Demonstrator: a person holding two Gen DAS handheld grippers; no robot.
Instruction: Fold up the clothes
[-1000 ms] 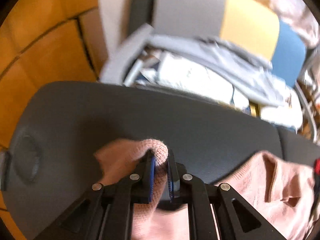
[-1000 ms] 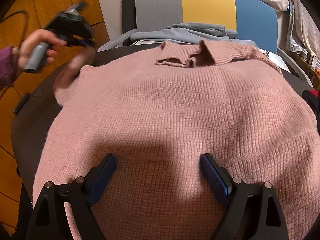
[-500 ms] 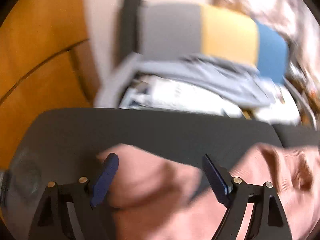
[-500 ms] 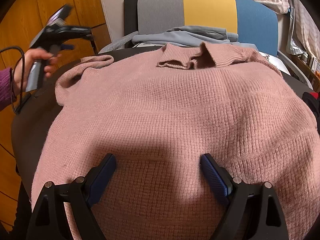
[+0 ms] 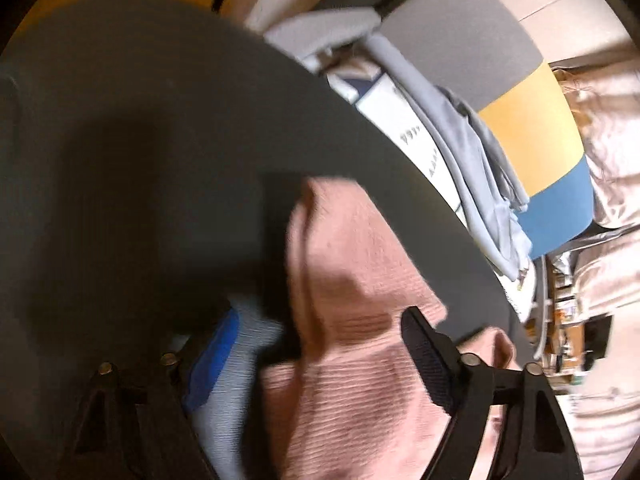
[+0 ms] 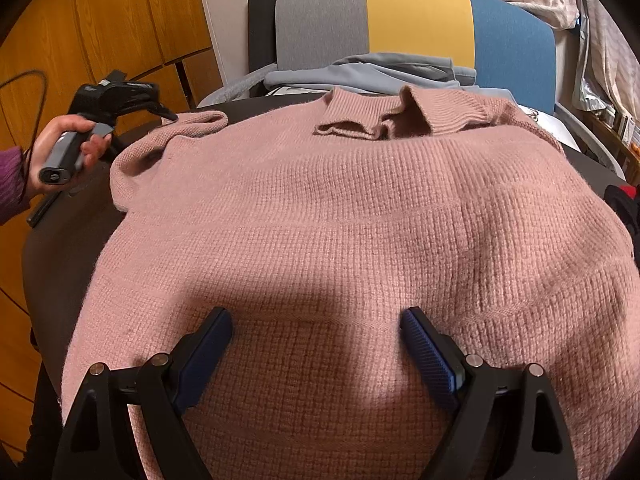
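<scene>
A pink knit sweater [image 6: 352, 216] lies spread on the dark round table [image 6: 60, 256], collar [image 6: 384, 120] at the far side. Its left sleeve is folded in over the shoulder [image 6: 172, 148]. My right gripper [image 6: 316, 344] is open and empty, hovering over the sweater's near part. My left gripper [image 5: 320, 344] is open over the folded sleeve [image 5: 340, 248], tilted, nothing between its fingers. It also shows in the right wrist view [image 6: 120, 96], held by a hand at the table's left edge.
A chair with a grey, yellow and blue back [image 6: 416, 28] stands behind the table, with grey-blue clothes [image 6: 376, 72] piled on its seat. Orange wooden cupboards [image 6: 100, 20] are at the left. A red and black object [image 6: 624, 200] sits at the table's right edge.
My left gripper opened and let go of the sleeve cuff, then drew back to the left and tilted. The sleeve now lies on the sweater's shoulder. My right gripper has stayed still.
</scene>
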